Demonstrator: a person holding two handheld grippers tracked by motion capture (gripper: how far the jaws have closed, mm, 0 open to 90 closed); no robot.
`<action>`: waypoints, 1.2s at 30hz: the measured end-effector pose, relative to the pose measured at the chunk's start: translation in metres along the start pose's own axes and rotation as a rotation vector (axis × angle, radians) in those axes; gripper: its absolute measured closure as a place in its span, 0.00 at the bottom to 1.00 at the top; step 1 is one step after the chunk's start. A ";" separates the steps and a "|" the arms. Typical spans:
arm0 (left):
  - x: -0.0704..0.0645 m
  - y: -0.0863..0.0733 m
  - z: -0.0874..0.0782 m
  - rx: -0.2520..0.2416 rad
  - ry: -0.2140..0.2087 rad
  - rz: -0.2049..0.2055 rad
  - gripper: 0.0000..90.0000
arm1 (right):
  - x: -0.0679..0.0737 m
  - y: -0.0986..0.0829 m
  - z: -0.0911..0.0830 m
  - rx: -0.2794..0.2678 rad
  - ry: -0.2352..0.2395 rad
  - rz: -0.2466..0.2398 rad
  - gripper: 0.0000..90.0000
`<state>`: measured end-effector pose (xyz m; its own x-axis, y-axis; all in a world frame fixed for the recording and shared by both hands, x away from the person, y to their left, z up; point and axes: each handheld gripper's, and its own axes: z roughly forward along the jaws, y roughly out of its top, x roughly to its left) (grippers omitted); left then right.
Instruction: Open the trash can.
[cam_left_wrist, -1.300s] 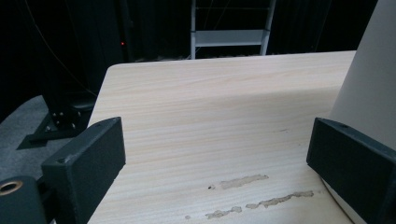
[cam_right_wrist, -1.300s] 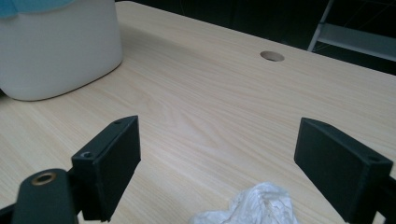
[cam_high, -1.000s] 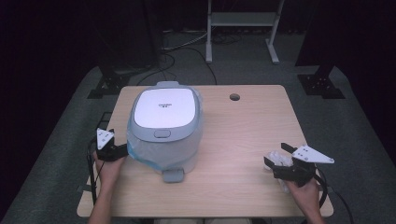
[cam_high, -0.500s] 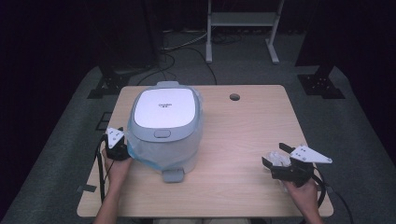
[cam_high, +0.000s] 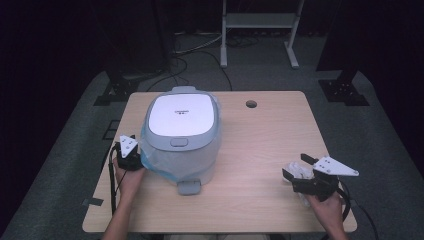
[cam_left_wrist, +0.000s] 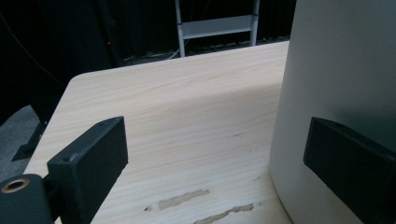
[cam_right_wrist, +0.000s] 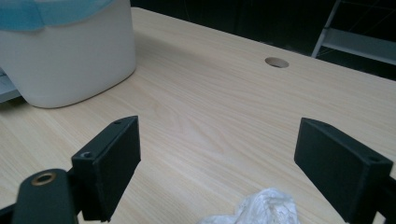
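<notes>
A pale pedal bin (cam_high: 182, 150) with a white lid (cam_high: 181, 115) and a blue liner bag (cam_high: 155, 162) stands on the left half of the wooden table (cam_high: 260, 140), its pedal (cam_high: 189, 187) pointing at the front edge. My left gripper (cam_high: 128, 141) is open close against the bin's left side. In the left gripper view, one jaw of that gripper (cam_left_wrist: 215, 158) overlaps the bin wall (cam_left_wrist: 336, 70). My right gripper (cam_high: 295, 166) stands open at the front right, low over a crumpled white wad (cam_high: 299, 172). The wad (cam_right_wrist: 261, 207) lies between the jaws of the right gripper (cam_right_wrist: 217, 158).
A round cable hole (cam_high: 251, 104) sits near the table's far edge. Bare wood stretches between the bin and the right gripper. Behind the table stand a metal rack frame (cam_high: 260, 20) and stand feet (cam_high: 345, 90), with cables on dark carpet.
My left gripper has moved right and slightly forward, up to the bin's left side. The right gripper has barely shifted, and the wad stays under it.
</notes>
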<state>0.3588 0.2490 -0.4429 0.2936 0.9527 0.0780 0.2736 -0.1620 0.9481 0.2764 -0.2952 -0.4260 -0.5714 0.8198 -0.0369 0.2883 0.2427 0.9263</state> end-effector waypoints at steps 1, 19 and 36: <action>-0.003 0.002 0.001 0.002 -0.001 0.011 0.06 | 0.000 0.000 0.000 -0.001 -0.002 -0.002 0.15; -0.055 0.016 0.026 0.012 -0.054 0.071 0.08 | -0.003 0.000 -0.002 -0.005 -0.009 0.006 0.15; -0.059 0.018 0.027 0.025 -0.137 0.048 0.08 | -0.005 -0.001 -0.003 -0.007 -0.007 0.012 0.15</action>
<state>0.3712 0.1829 -0.4390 0.4291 0.8998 0.0786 0.2784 -0.2146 0.9362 0.2765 -0.3007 -0.4259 -0.5624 0.8264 -0.0283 0.2896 0.2289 0.9294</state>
